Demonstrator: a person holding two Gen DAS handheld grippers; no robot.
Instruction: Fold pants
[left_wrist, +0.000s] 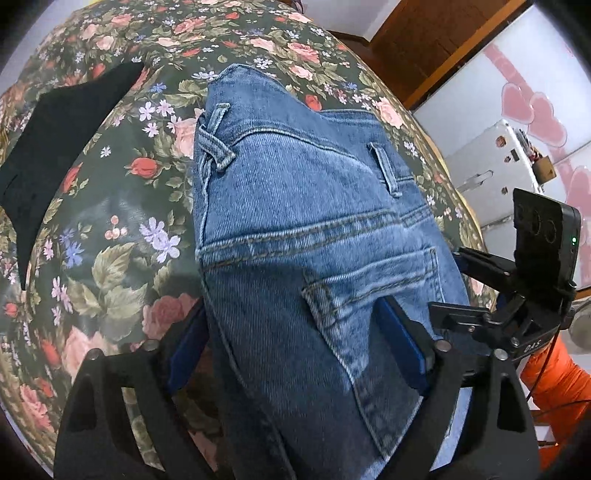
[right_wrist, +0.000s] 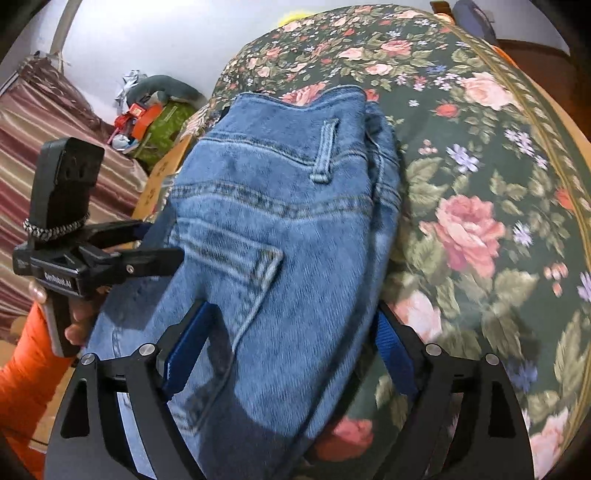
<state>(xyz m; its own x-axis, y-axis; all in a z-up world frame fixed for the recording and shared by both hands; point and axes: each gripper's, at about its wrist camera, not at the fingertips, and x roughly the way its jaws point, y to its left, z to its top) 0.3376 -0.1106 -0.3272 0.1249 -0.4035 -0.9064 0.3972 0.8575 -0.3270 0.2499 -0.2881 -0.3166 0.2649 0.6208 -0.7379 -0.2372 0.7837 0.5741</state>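
Though legs cut off, jeans (left_wrist: 303, 236) folded, claws wide.

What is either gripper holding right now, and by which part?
Nothing is held. Left gripper and right gripper both stand open astride the jeans; pads not pressing.

jeans (left_wrist: 314, 229): faded blue denim | tablecloth (left_wrist: 122, 236): dark green, pink-rose floral | cloth (left_wrist: 62, 147) left of jeans: black | sleeve (right_wrist: 22, 369): orange
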